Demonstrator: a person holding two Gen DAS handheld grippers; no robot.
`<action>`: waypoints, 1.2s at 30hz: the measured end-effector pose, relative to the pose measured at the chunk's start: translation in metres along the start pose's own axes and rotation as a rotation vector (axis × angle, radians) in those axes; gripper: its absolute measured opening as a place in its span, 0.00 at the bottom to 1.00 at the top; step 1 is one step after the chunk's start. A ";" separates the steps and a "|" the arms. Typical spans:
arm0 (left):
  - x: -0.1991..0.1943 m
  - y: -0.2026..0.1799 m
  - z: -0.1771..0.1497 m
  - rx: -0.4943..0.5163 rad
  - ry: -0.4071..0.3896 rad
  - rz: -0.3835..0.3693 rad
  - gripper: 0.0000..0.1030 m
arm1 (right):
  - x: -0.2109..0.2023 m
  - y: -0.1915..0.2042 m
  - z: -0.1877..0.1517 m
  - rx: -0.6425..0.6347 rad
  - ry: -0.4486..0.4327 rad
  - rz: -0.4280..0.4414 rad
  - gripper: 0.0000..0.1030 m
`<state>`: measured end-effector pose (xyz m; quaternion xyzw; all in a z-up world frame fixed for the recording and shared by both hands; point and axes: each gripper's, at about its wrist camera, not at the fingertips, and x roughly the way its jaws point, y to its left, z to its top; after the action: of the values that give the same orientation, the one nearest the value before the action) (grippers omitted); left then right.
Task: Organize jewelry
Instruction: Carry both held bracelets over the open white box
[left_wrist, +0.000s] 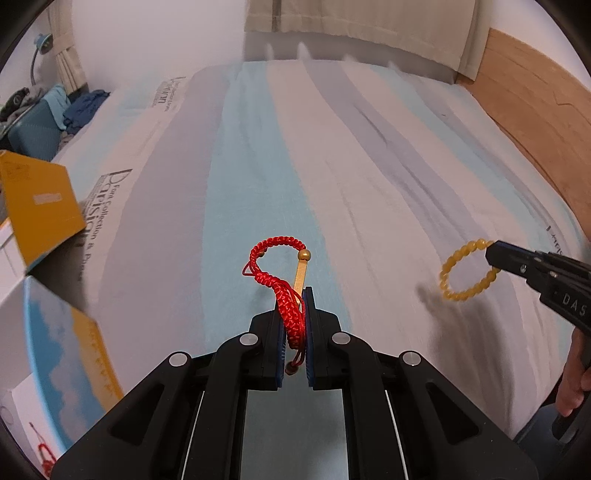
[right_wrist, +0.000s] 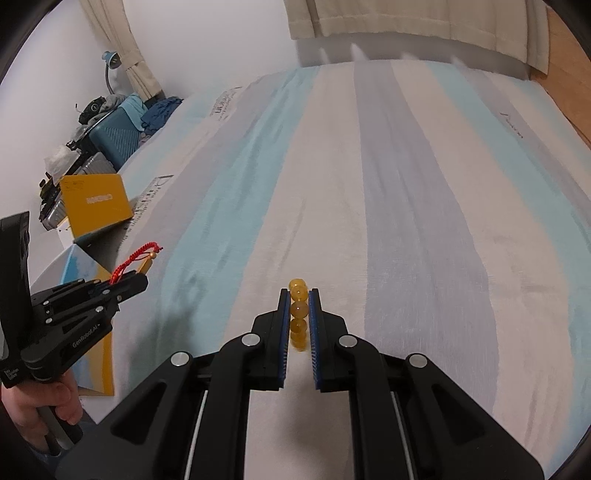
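Note:
My left gripper (left_wrist: 294, 295) is shut on a red braided cord bracelet (left_wrist: 284, 273) with a gold bead and a gold bar, held above the striped bed (left_wrist: 369, 166). It also shows in the right wrist view (right_wrist: 129, 278) with the red bracelet (right_wrist: 136, 258). My right gripper (right_wrist: 298, 295) is shut on a yellow bead bracelet (right_wrist: 297, 310). In the left wrist view the right gripper (left_wrist: 493, 254) holds the yellow bracelet (left_wrist: 463, 271) as an open ring above the sheet.
An open box with a yellow lid (left_wrist: 40, 206) and a blue-and-yellow base (left_wrist: 62, 350) stands at the bed's left edge, also in the right wrist view (right_wrist: 96, 203). Suitcases and clothes (right_wrist: 110, 125) lie far left. A wooden headboard (left_wrist: 535, 107) is at right.

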<state>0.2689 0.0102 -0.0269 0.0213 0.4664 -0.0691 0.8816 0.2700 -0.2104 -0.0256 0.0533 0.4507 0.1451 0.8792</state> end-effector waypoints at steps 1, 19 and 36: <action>-0.005 0.001 -0.002 0.000 -0.003 0.004 0.07 | -0.004 0.003 0.000 -0.002 -0.002 -0.003 0.09; -0.084 0.034 -0.027 -0.026 -0.040 0.037 0.07 | -0.055 0.060 -0.007 -0.054 -0.024 -0.007 0.09; -0.151 0.101 -0.054 -0.115 -0.079 0.131 0.07 | -0.073 0.164 -0.008 -0.169 -0.042 0.074 0.09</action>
<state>0.1548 0.1314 0.0646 -0.0015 0.4322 0.0146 0.9017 0.1888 -0.0766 0.0635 -0.0014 0.4161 0.2137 0.8839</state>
